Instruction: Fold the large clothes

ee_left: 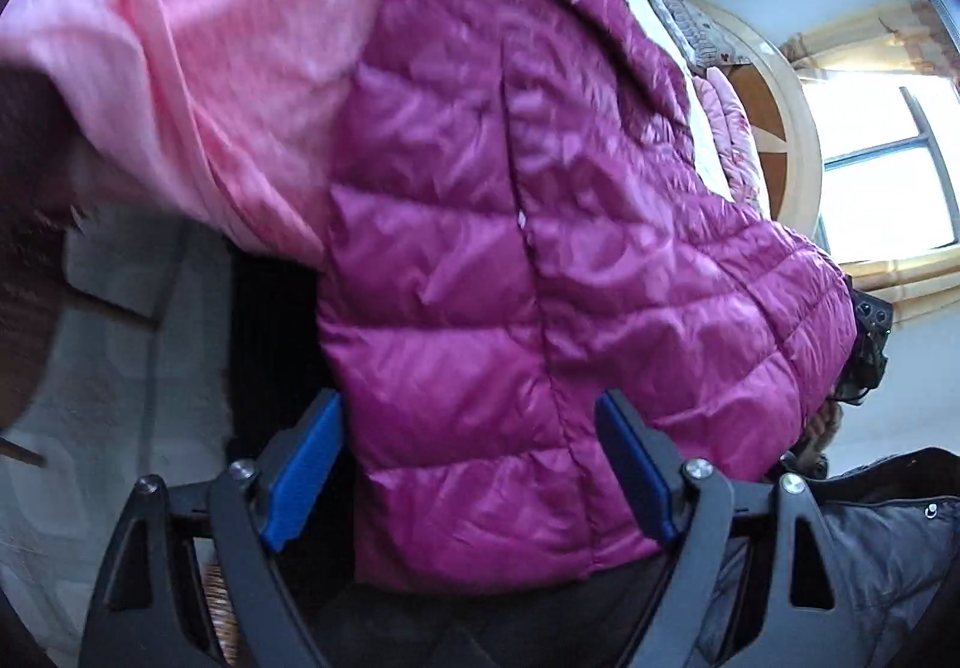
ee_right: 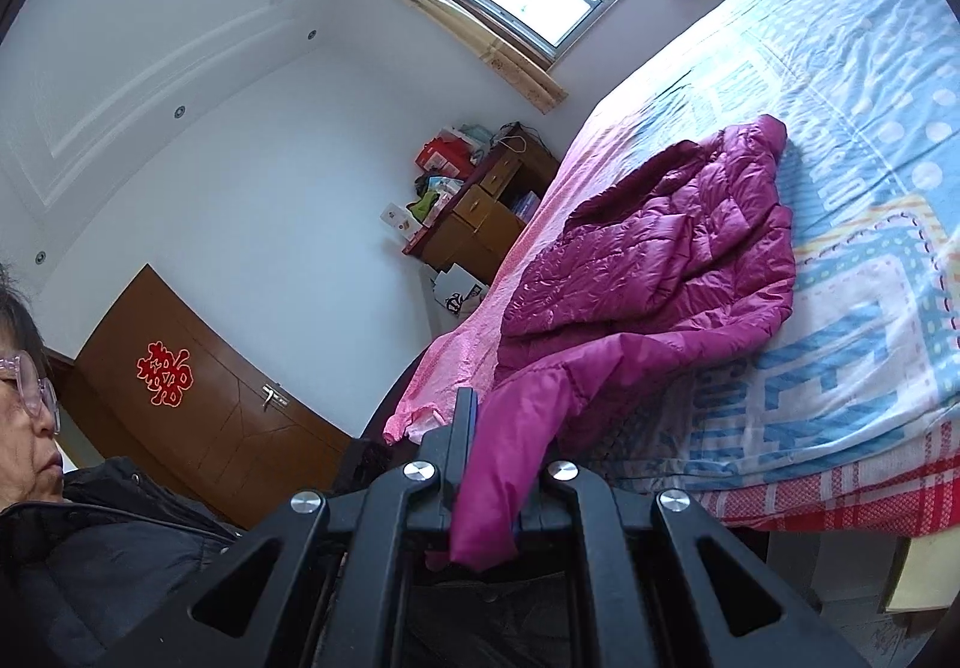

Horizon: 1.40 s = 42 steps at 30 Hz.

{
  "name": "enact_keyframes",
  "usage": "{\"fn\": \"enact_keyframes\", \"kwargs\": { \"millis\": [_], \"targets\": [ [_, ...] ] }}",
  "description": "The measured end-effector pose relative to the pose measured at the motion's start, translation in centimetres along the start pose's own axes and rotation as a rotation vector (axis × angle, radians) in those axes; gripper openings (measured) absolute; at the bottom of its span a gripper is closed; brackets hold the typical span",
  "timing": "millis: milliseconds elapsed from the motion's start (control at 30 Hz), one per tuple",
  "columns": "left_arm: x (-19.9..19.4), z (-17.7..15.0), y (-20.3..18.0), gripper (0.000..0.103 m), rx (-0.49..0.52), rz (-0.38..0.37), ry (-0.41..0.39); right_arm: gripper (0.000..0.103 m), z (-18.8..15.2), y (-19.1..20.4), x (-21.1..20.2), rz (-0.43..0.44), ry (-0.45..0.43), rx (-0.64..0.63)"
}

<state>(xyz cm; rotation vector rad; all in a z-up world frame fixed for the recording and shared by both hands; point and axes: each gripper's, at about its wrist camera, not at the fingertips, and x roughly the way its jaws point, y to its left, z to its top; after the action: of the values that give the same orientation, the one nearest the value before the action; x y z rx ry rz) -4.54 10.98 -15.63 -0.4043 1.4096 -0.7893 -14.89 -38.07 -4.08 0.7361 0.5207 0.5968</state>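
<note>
A magenta quilted down jacket lies crumpled on the bed, and one part of it trails off the near edge. My right gripper is shut on that trailing fabric, which drapes over and hides its right finger. In the left wrist view the jacket hangs over the pink sheet at the bed's side. My left gripper stands open, with the jacket's lower part between its blue pads; I see no pinch on the cloth.
The bed's patterned blue and pink sheet fills the right side. A person in a dark coat is at the lower left. A wooden dresser with clutter stands by the far wall, next to a brown door.
</note>
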Motion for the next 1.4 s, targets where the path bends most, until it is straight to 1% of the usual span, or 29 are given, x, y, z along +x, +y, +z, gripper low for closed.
{"fn": "enact_keyframes", "kwargs": {
  "millis": [33, 67, 100, 133, 233, 300, 333, 400, 433, 467, 600, 667, 733, 833, 967, 1000, 1067, 1167, 1267, 1333, 1367, 1400],
  "targets": [
    [0.2, -0.4, 0.0, 0.066, -0.005, -0.023, 0.001, 0.007, -0.1, -0.1, -0.1, 0.0, -0.003, 0.003],
    [0.1, -0.8, -0.2, 0.041, -0.007, -0.042, 0.0, 0.007, -0.1, -0.2, -0.1, 0.0, -0.007, 0.009],
    [-0.1, -1.0, -0.2, 0.014, -0.008, -0.051, 0.001, 0.007, -0.1, -0.3, -0.2, 0.0, -0.009, 0.014],
    [-0.3, -0.9, -0.2, 0.005, -0.004, -0.048, -0.008, 0.007, -0.2, -0.4, -0.3, -0.001, -0.012, 0.019],
    [-2.1, -0.9, -1.1, 0.005, 0.026, -0.067, -0.076, 0.007, -0.2, -0.4, -0.2, 0.006, -0.019, 0.027],
    [-2.9, -0.4, -2.2, 0.005, 0.037, -0.1, -0.134, 0.007, -0.2, -0.2, 0.0, 0.008, -0.021, 0.027],
    [-3.4, 0.1, -2.9, 0.005, 0.044, -0.119, -0.175, 0.007, -0.2, -0.1, 0.1, 0.01, -0.022, 0.027],
    [-4.9, 0.5, -3.4, 0.005, 0.043, -0.157, -0.241, 0.007, 0.1, 0.0, 0.3, 0.017, -0.03, 0.029],
    [-5.6, 1.2, -3.8, 0.005, 0.027, -0.187, -0.282, 0.007, 0.5, 0.1, 0.6, 0.019, -0.038, 0.03],
    [-6.3, 1.8, -3.9, 0.005, 0.013, -0.201, -0.303, 0.007, 1.0, 0.1, 0.7, 0.017, -0.044, 0.031],
    [-9.0, 5.9, -4.8, 0.005, -0.022, -0.231, -0.393, 0.007, 4.2, -0.1, 1.4, 0.016, -0.096, 0.03],
    [-10.3, 8.0, -5.1, 0.005, -0.017, -0.258, -0.447, 0.007, 5.9, -0.4, 1.9, 0.01, -0.124, 0.024],
    [-11.2, 10.6, -5.8, 0.005, 0.007, -0.232, -0.486, 0.007, 7.9, -0.7, 2.6, -0.001, -0.151, 0.021],
    [-11.9, 14.7, -6.4, 0.005, 0.024, -0.197, -0.511, 0.007, 11.4, -1.5, 4.4, -0.03, -0.176, 0.018],
    [-10.8, 21.2, -7.1, 0.005, 0.008, -0.145, -0.521, 0.007, 16.4, -3.2, 8.0, -0.084, -0.191, 0.02],
    [-10.4, 23.4, -7.2, 0.005, -0.004, -0.129, -0.529, 0.007, 17.9, -4.0, 9.1, -0.097, -0.2, 0.031],
    [-10.3, 26.0, -6.6, 0.005, -0.034, -0.105, -0.537, 0.007, 20.0, -5.4, 10.6, -0.114, -0.212, 0.053],
    [-8.8, 30.3, -5.8, 0.005, -0.094, -0.073, -0.539, 0.007, 23.7, -8.3, 13.5, -0.169, -0.232, 0.083],
    [-6.5, 34.1, -4.6, 0.005, -0.161, -0.042, -0.526, 0.007, 26.1, -11.9, 16.6, -0.216, -0.229, 0.129],
    [-4.8, 35.8, -3.7, 0.005, -0.191, 0.001, -0.516, 0.007, 26.8, -14.7, 18.8, -0.262, -0.218, 0.16],
    [-3.9, 36.6, -3.4, 0.007, -0.206, 0.04, -0.502, 0.007, 27.0, -15.9, 19.7, -0.28, -0.212, 0.176],
    [-2.8, 37.3, -2.7, 0.01, -0.249, 0.085, -0.484, 0.008, 26.9, -17.1, 20.5, -0.301, -0.207, 0.195]
  ]
}}
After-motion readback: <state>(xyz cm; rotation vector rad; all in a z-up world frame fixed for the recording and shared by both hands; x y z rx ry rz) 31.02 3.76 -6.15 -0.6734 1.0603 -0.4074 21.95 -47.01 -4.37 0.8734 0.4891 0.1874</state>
